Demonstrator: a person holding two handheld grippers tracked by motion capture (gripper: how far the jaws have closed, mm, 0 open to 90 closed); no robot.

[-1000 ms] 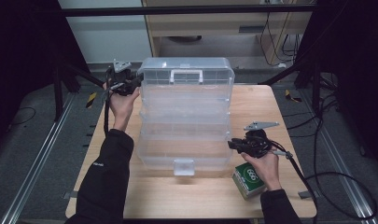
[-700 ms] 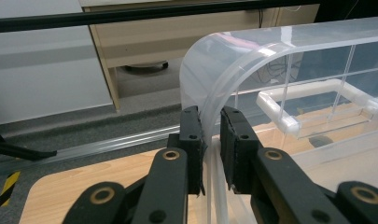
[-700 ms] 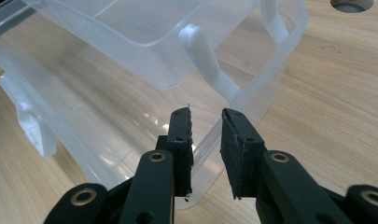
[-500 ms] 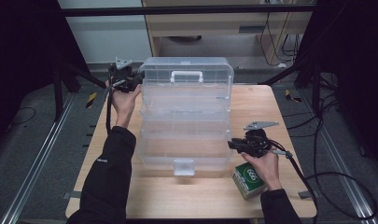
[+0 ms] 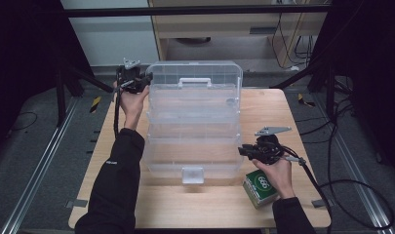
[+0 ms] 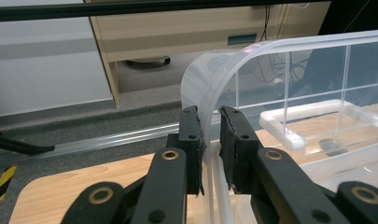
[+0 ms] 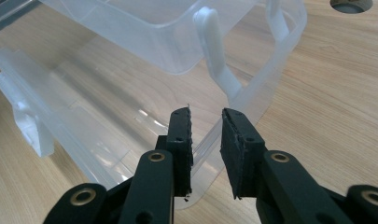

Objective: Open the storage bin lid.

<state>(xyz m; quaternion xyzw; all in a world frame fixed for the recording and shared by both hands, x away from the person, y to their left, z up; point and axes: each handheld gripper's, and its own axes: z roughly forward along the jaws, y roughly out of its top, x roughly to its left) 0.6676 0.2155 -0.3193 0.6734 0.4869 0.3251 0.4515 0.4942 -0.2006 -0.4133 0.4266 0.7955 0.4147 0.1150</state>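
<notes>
You are working at a wooden desk (image 5: 302, 117) over grey flooring; your left gripper (image 5: 136, 80) is gripping the clear organizer's lid (image 6: 214, 84) at ten o'clock, your right gripper (image 5: 251, 151) its base rim (image 7: 242, 107) at four o'clock, beside a green box (image 5: 261, 187).

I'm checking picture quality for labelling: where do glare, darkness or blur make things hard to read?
High view: dark surroundings, clear box faint on the lit table. Left gripper view: bright glare along the lid rim. Right gripper view: reflections streak the box wall; near jaws slightly soft.
</notes>
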